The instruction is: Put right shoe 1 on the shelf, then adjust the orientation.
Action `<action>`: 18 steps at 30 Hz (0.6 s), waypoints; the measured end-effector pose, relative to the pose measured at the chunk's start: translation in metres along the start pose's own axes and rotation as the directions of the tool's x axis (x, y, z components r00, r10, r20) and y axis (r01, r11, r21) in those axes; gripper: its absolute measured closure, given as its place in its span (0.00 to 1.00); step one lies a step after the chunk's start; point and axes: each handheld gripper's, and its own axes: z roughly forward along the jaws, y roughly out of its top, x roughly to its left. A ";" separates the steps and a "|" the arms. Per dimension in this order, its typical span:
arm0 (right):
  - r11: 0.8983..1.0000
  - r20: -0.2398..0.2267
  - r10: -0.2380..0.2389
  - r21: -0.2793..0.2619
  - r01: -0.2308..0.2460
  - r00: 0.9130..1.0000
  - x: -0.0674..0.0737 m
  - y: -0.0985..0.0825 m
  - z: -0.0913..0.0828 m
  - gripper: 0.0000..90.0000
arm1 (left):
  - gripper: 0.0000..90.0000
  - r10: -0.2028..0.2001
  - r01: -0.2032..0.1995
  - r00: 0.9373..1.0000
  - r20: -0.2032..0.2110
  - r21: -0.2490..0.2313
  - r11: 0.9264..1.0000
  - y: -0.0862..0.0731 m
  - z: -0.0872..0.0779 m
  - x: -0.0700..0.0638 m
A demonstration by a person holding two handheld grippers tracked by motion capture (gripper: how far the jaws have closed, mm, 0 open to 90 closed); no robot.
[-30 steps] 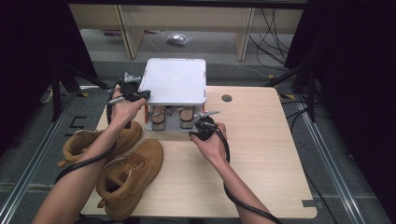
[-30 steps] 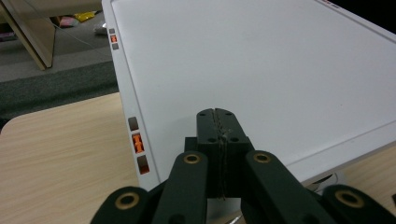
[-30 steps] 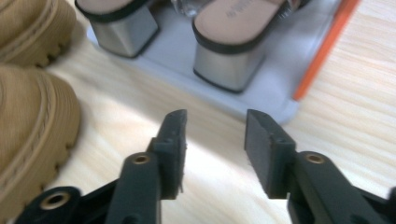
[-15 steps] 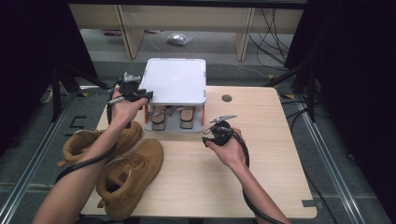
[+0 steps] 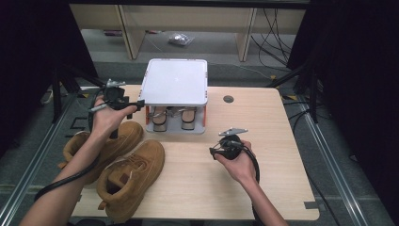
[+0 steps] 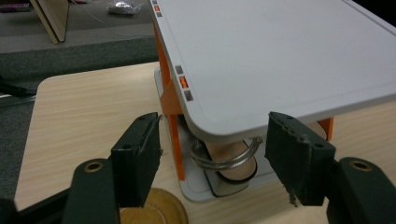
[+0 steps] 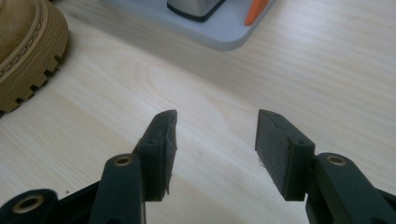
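Where the wooden table [image 5: 282, 155] spreads widest across the high view, a grey two-tier rack [image 5: 175, 84] stands at its far middle, its flat top tray carried on orange posts above a lower tray. Two brown shoes sit on that lower tray, toes facing the person, with bent metal wire over them; in the left gripper view one of these rack shoes [image 6: 233, 161] shows under the tray's rounded corner. At the table's near left lie two tan suede boots, one boot [image 5: 129, 176] nearer the middle and the other boot [image 5: 101, 143] partly under the left forearm.

The left gripper [image 5: 137, 105] is held just off the rack's left front corner, pointing toward it. Its jaws have just been opening and stand apart with nothing between the pads; in the left gripper view [image 6: 212, 161] the corner of the top tray and the shoe beneath it lie beyond the tips, close ahead but not touched.

The right gripper [image 5: 215, 149] hangs over bare table in front of the rack's right front corner, near it yet clear of it. Its jaws stand apart and empty; in the right gripper view [image 7: 217, 137] only wood grain lies between the pads, the rack's base edge farther off and a boot's lugged sole at the upper left
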 end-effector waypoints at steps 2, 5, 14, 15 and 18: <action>1.000 -0.001 0.009 0.009 -0.009 1.000 -0.001 -0.004 -0.001 0.54 | 0.36 0.006 -0.006 1.000 0.002 0.007 1.000 -0.004 -0.006 0.005; 1.000 -0.003 0.021 0.001 -0.021 1.000 -0.004 -0.009 -0.002 0.55 | 0.34 0.001 -0.001 1.000 -0.001 0.016 1.000 -0.008 -0.015 0.012; 0.999 -0.003 0.037 0.012 -0.037 0.999 -0.010 -0.020 -0.007 0.55 | 0.34 -0.022 0.023 0.999 -0.033 0.023 0.999 -0.021 -0.033 0.029; 0.999 -0.001 0.036 0.011 -0.036 0.999 -0.010 -0.020 -0.006 0.55 | 0.35 -0.033 0.034 0.999 -0.035 0.023 0.999 -0.024 -0.036 0.031; 0.999 0.005 0.040 0.007 -0.040 0.999 -0.008 -0.019 -0.006 0.55 | 0.35 -0.016 0.018 0.999 -0.041 0.051 0.999 -0.029 -0.042 0.037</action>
